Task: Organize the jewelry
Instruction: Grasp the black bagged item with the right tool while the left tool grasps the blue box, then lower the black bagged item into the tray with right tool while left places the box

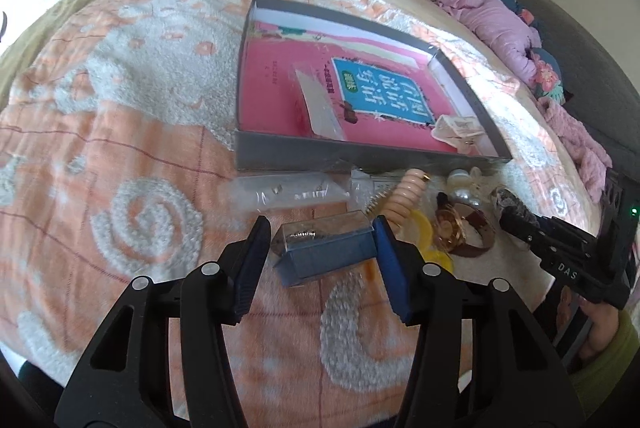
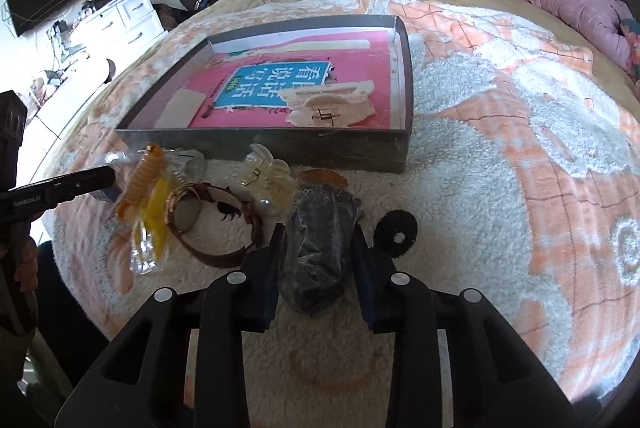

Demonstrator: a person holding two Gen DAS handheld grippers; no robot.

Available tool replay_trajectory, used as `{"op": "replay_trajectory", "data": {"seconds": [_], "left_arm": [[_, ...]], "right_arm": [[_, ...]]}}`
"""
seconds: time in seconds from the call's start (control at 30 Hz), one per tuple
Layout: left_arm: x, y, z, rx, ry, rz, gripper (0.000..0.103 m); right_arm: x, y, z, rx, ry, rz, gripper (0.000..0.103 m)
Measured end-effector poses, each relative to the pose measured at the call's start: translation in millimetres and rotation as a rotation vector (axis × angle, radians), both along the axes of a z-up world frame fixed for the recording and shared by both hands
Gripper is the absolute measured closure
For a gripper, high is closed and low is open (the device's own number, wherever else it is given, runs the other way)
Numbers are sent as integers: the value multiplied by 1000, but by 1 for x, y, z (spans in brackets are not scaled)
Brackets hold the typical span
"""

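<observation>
Both wrist cameras are looking steeply down along their fingers, close over the bed blanket (image 1: 120, 156). They are sharing the grey tray (image 1: 320, 152) and the wristwatch (image 2: 188, 212), seen from opposite sides.

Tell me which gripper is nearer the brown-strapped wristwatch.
Right. The right gripper straddles a dark wrapped bundle touching the watch; the left gripper straddles a small clear-lidded box farther off.

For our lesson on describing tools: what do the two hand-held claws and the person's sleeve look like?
The left claw has black plastic arms with cut-out slots and round silver rivets, ending in flat blue fingers. The right claw is built the same way, and its body carries white letters "DAS" in the left wrist view. The left one's side shows small white lettering in the right wrist view. The sleeve is olive green.
</observation>
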State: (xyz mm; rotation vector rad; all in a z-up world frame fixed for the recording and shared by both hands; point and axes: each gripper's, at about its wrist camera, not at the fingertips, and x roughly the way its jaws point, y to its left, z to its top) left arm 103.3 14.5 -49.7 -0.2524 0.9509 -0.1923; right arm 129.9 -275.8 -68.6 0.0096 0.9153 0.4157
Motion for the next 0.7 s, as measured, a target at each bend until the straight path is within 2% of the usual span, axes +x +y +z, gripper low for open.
{"op": "replay_trajectory", "data": {"seconds": [0.17, 0.33, 0.7], "left_arm": [[-11, 14, 20, -11, -42, 23, 59], [-13, 22, 38, -15, -89, 50, 59], [3, 33, 59, -18, -146, 78, 59]], "right_arm": [[-7, -12, 14, 50, -3, -13, 73], [-13, -14, 37, 79, -49, -3, 73], [3, 22, 70, 108, -122, 86, 73]]}}
